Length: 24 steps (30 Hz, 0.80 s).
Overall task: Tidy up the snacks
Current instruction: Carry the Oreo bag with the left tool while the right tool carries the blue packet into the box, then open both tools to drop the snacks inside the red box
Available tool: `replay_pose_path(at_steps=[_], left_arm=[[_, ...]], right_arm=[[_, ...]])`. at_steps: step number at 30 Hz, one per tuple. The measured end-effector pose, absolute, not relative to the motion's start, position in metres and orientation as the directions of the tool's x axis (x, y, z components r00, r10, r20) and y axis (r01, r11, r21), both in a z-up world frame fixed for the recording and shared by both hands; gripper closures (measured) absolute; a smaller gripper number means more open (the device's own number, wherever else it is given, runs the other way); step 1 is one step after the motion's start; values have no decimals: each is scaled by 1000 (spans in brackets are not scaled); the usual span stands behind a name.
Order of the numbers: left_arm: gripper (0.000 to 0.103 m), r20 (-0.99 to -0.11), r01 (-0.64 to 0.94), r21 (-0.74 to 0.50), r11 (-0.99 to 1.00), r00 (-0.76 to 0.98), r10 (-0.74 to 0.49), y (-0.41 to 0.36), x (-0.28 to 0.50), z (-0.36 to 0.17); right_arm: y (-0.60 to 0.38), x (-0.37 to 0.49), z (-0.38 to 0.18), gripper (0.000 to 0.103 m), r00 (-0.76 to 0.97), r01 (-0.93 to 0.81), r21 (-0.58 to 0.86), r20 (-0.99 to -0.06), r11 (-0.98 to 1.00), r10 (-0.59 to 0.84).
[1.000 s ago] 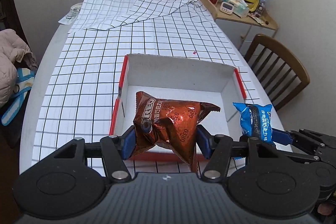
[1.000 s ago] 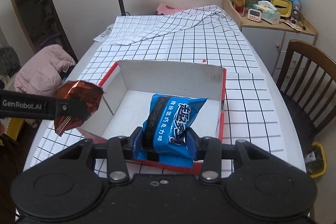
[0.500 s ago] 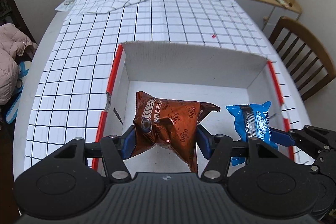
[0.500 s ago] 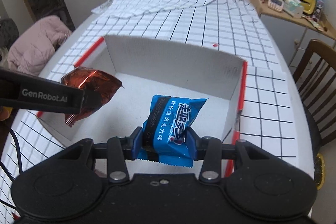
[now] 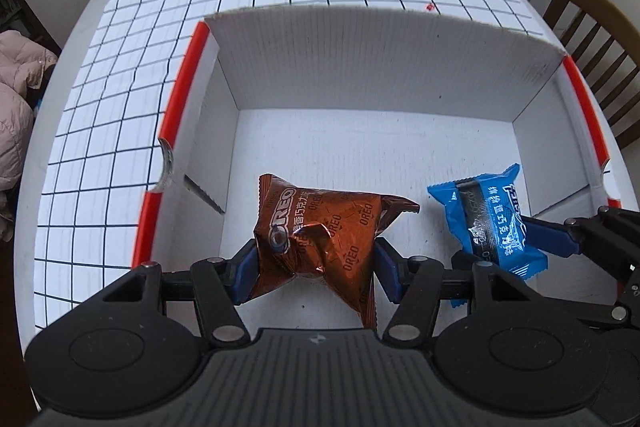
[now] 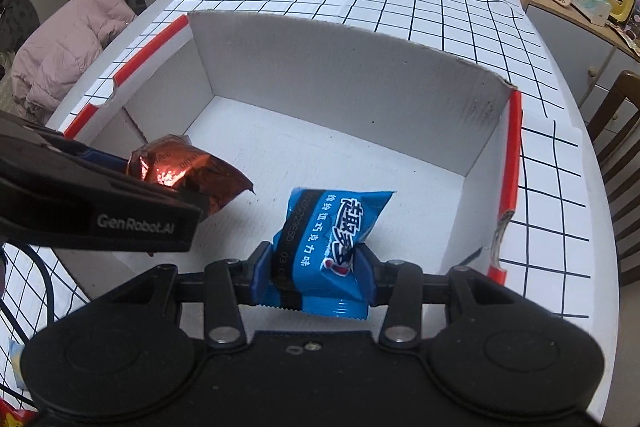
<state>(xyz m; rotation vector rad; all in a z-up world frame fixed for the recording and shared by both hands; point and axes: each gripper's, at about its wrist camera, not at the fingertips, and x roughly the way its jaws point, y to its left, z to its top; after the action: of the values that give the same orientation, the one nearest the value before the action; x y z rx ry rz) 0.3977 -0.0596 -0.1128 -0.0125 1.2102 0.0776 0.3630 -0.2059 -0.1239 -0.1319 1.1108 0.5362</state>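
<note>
The left gripper [image 5: 314, 263] clamps a brown OREO packet [image 5: 320, 235] over the white box [image 5: 376, 67]. At its 3 o'clock, the right gripper [image 6: 316, 267], beside "GenRobot.AI" lettering, pinches a blue Chinese-lettered packet [image 6: 326, 239].

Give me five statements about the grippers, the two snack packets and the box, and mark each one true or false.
1. The left gripper grips a brown Oreo packet. True.
2. The right gripper is open and holds nothing. False: it is shut on a blue snack packet.
3. Both packets are over the white cardboard box. True.
4. The box is full of snacks. False: its visible floor is bare.
5. The box rim has red edging. True.
</note>
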Motion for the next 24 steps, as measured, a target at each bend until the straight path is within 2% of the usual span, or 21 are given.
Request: replay_pose_path(at_steps=[6,15,17,19,23,24], left_arm=[[43,-942,-69,13,998,335,36,-57,398,-115],[41,-936,-101,-23,995,352,14,-52,394,-109],[41,-929,-101,-27,995,371,12,-51,390,-102],[41,-922,-102,-41,994,388,2,-49,387,-96],[41,-906,-107,-65,992,423,-14,-46,378,-81],[41,-901,-106,-70,992,433,-17,-46,376,-76]], right_arm=[[-206,364,-127,59,323,-467,159,-885,870,335],[-207,355,-117,49,348,-455,158,-874,877,338],[-208,353,-112,45,360,-450,156,-870,880,338],[-211,350,-105,32,384,-438,150,-860,886,336],[-217,345,-90,32,413,-424,155,-844,892,343],[-220,343,-86,29,421,-419,156,-839,894,344]])
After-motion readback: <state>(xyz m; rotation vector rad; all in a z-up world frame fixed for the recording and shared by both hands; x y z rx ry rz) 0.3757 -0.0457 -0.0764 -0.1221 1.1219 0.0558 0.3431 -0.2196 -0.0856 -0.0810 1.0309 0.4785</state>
